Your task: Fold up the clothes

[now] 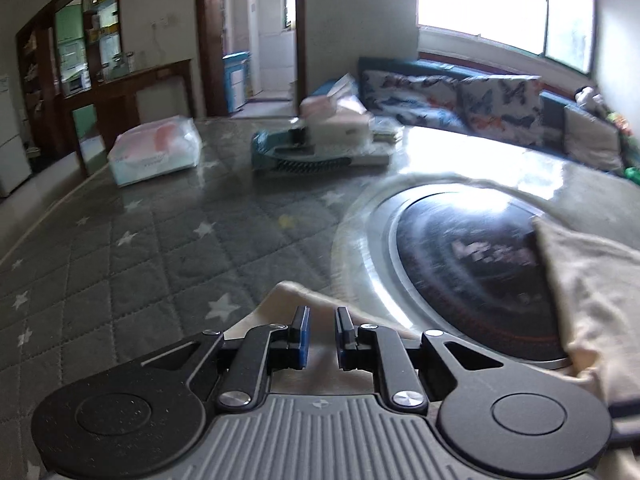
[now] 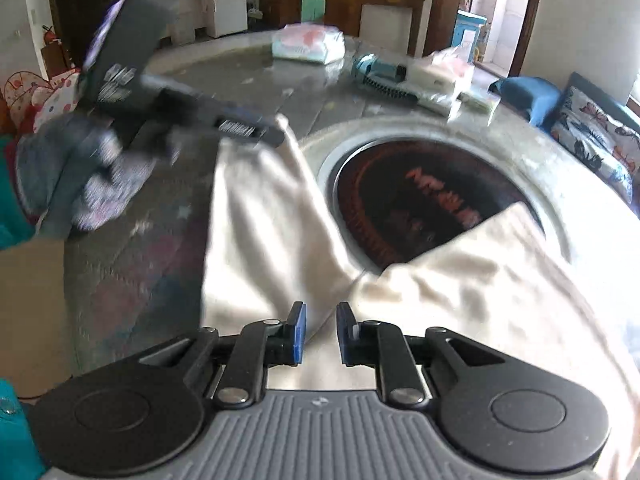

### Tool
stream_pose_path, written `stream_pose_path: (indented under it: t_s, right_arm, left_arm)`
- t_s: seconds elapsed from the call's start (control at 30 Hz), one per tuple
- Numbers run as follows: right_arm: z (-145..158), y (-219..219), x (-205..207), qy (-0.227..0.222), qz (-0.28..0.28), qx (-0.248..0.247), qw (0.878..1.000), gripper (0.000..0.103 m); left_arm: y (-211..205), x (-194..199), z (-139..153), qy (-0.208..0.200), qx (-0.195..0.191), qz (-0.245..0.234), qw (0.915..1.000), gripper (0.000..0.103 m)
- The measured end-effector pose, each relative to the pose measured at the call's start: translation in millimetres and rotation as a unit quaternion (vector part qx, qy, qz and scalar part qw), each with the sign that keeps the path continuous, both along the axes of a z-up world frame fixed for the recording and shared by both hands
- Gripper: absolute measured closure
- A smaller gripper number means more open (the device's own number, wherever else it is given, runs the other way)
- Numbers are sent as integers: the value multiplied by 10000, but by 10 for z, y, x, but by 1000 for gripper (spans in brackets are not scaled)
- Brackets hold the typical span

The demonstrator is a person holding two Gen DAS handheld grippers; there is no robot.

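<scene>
A cream garment lies over the round table, two legs spreading across the rim of the black inset cooktop. In the right wrist view my right gripper is open just above the garment where the legs meet, nothing between its pads. My left gripper shows there too, blurred, at the far end of the left leg. In the left wrist view my left gripper is open over a cream cloth corner, with more cloth at the right.
A grey quilted star-pattern cover tops the table. At the back lie a tissue pack, a teal hair dryer and boxes. A sofa with butterfly cushions stands behind.
</scene>
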State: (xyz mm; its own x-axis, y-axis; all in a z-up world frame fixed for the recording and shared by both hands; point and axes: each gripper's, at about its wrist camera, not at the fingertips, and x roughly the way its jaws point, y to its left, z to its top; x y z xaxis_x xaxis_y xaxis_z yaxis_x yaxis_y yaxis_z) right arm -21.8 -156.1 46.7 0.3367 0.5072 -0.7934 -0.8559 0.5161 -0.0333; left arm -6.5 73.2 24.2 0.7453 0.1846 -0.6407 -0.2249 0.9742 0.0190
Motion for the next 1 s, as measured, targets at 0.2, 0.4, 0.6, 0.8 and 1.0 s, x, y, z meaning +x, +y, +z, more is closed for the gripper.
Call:
stream_pose_path:
  t_s: [0.2, 0.4, 0.6, 0.8, 1.0]
  right_arm:
    - [-43, -5, -217, -283, 153, 156, 9994, 83]
    - [-6, -89, 73, -227, -485, 450, 9976, 79]
    - [-86, -5, 119, -159, -404, 398, 9983, 70]
    - [99, -143, -139, -335, -285, 456, 9980, 71]
    - [28, -190, -496, -616, 27, -17, 9981, 68]
  left_arm:
    - [84, -46, -34, -4, 58, 137, 9999, 86]
    - [96, -58, -30, 8, 121, 172, 9998, 86]
    - [117, -97, 12, 0, 43, 247, 9997, 70]
    - [95, -309, 100, -135, -69, 304, 9994, 35]
    - [-23, -581, 130, -279, -59, 339, 9990, 6]
